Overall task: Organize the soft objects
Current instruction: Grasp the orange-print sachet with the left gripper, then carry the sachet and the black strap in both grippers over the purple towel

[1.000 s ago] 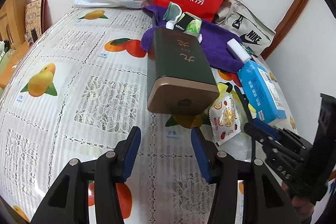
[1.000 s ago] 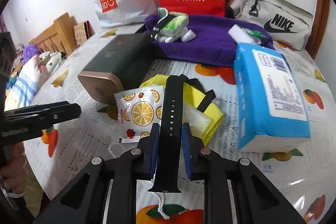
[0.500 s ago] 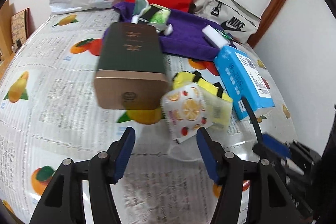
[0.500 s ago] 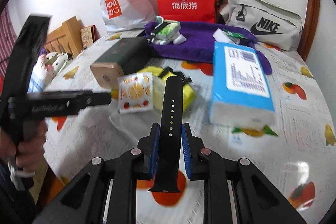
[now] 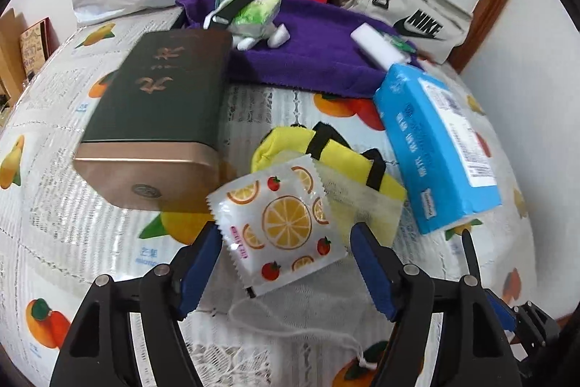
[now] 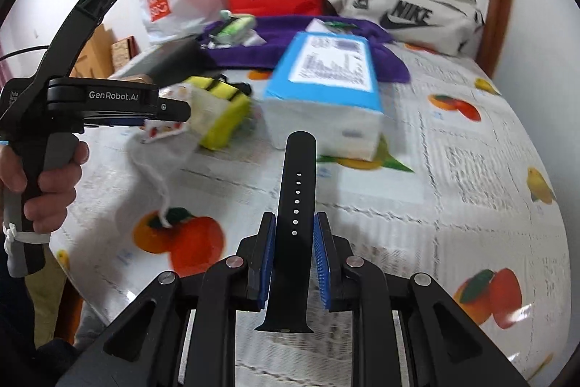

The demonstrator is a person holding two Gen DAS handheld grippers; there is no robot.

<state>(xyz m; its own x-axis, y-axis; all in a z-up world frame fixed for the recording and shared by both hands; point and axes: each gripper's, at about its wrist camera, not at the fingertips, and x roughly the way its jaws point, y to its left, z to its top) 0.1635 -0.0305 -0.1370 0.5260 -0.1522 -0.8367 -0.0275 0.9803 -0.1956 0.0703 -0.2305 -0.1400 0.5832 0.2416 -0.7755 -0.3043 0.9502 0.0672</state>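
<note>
Left wrist view: the left gripper (image 5: 286,272) has its 2 blue-padded jaws spread wide, having just been opening, and the flat white sachet printed with orange slices and strawberries (image 5: 281,225) lies between them with neither pad pressing on it. The sachet's lower end sits in the gap; its upper end reaches past the fingertips and overlaps a folded yellow cloth with black straps (image 5: 326,155). A thin white string (image 5: 290,329) trails from the sachet toward the near edge of the worktop (image 5: 72,242).

To take the sachet well, I judge the jaws should come down until both pads bracket its 2 long sides and close gently across its width, because the foil is thin and would likely crumple or slip sideways. The grip should miss the yellow cloth and the translucent film beside it, and the string should stay clear of the pads.

Further out, a dark green tin with a bronze end (image 5: 159,118) lies on its side just left of the sachet, and a blue tissue pack (image 5: 435,147) lies to the right. A purple towel (image 5: 308,60) lies near the far edge.

Right wrist view shows the right gripper (image 6: 295,258) clenched on a black perforated rubber watch strap (image 6: 295,202), above bare worktop near the front edge.
</note>
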